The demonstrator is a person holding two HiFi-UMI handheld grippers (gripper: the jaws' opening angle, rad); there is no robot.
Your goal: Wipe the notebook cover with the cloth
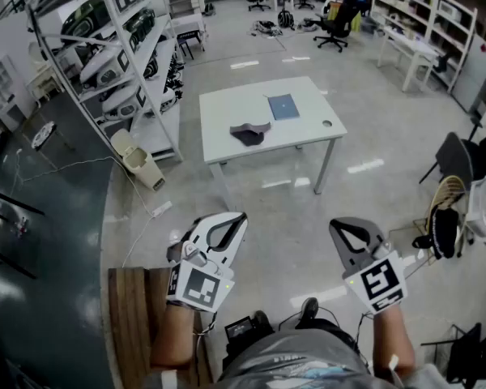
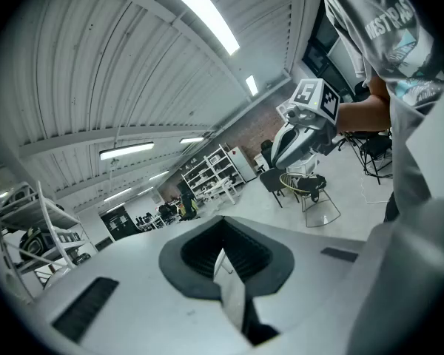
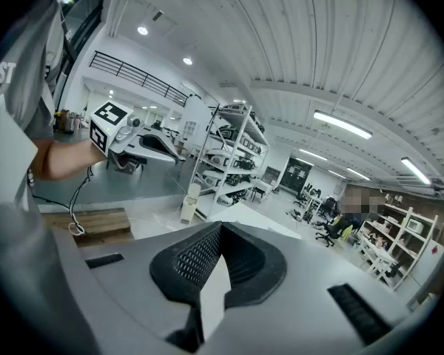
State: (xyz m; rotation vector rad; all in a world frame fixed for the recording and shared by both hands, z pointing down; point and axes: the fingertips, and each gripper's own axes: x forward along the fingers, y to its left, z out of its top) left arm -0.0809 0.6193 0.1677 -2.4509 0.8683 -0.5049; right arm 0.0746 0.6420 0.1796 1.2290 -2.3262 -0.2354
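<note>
The white table (image 1: 227,104) stands well ahead on the workshop floor, and both grippers are held short of it, over bare floor near the person's body. The blue notebook (image 1: 283,106) lies flat, right of the table's middle and toward its far edge. The dark cloth (image 1: 251,132) lies crumpled close to the front edge, just left of the notebook's near corner; whether the 2 touch cannot be told. A small round object (image 1: 327,124) sits by the right edge. The left gripper (image 1: 236,220) points roughly level toward the table. Its own view shows its 2 jaws brought together at the tips, with nothing between them. The right gripper (image 1: 340,229) is likewise closed and empty, its dark pads meeting in its own view. A shelving rack (image 1: 121,47) stands left of the table, with a beige bin (image 1: 138,160) leaning at its foot.
</note>
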